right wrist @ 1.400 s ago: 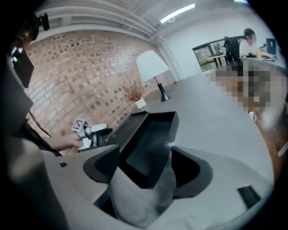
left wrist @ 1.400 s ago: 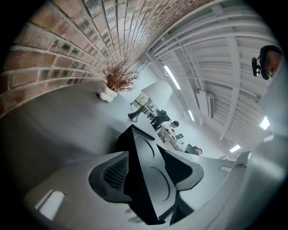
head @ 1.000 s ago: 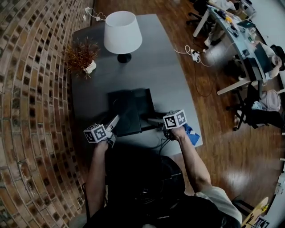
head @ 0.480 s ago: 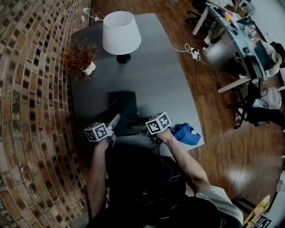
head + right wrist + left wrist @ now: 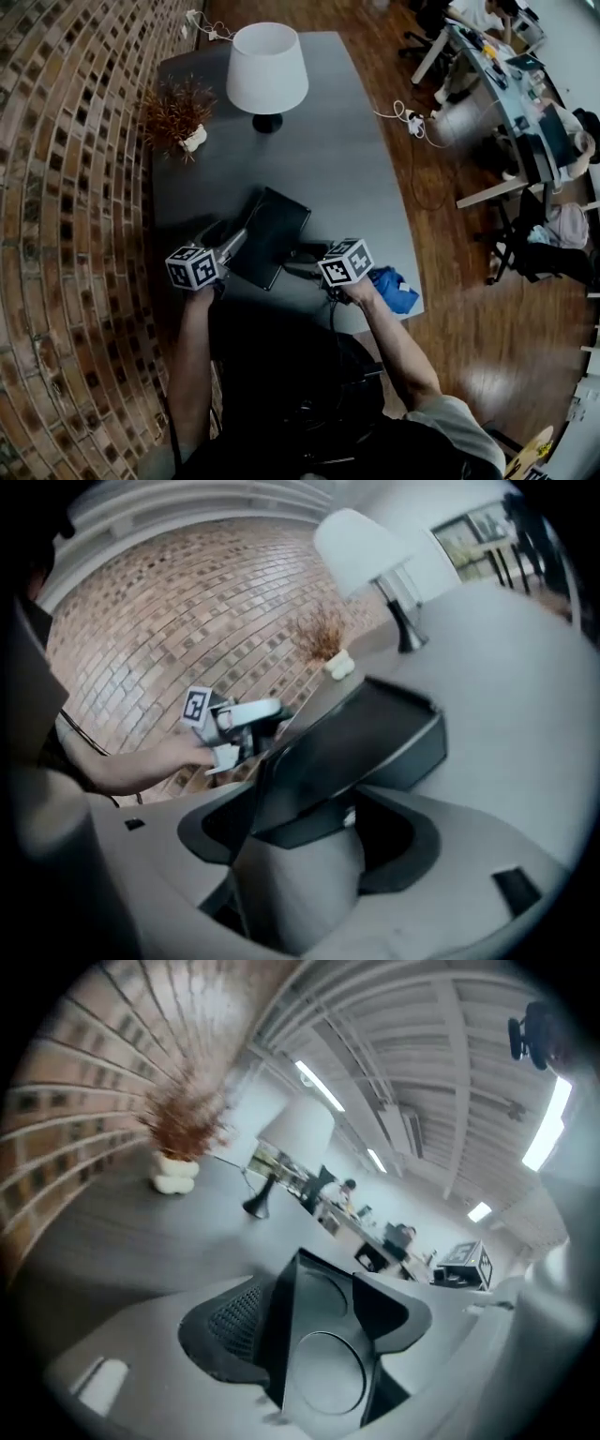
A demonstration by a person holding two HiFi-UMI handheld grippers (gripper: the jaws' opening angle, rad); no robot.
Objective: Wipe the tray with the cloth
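Brick wall (image 5: 66, 234) is running down the left of the head view. A dried plant (image 5: 173, 112) in a white pot and a white-shaded lamp (image 5: 267, 66) are standing at the far end of the grey table (image 5: 356, 169).

Left gripper (image 5: 234, 246) is pointing at the near left corner of the black tray (image 5: 272, 234). Its own view is showing that corner sitting between jaws that are standing apart and have just been opening, pads not visibly pressing. That view is also showing round recesses in the tray's face, which the head view is not resolving.

Tray is sitting tilted between the two grippers, near the table's front edge.

Right gripper (image 5: 298, 267) is meeting the tray's near right side. Right gripper view is showing its jaws wide and clamping the tray's rim, with the left gripper beyond it.

Blue cloth (image 5: 394, 289) is lying crumpled on the table just right of the right gripper, clear of its jaws. Only the head view is catching it.
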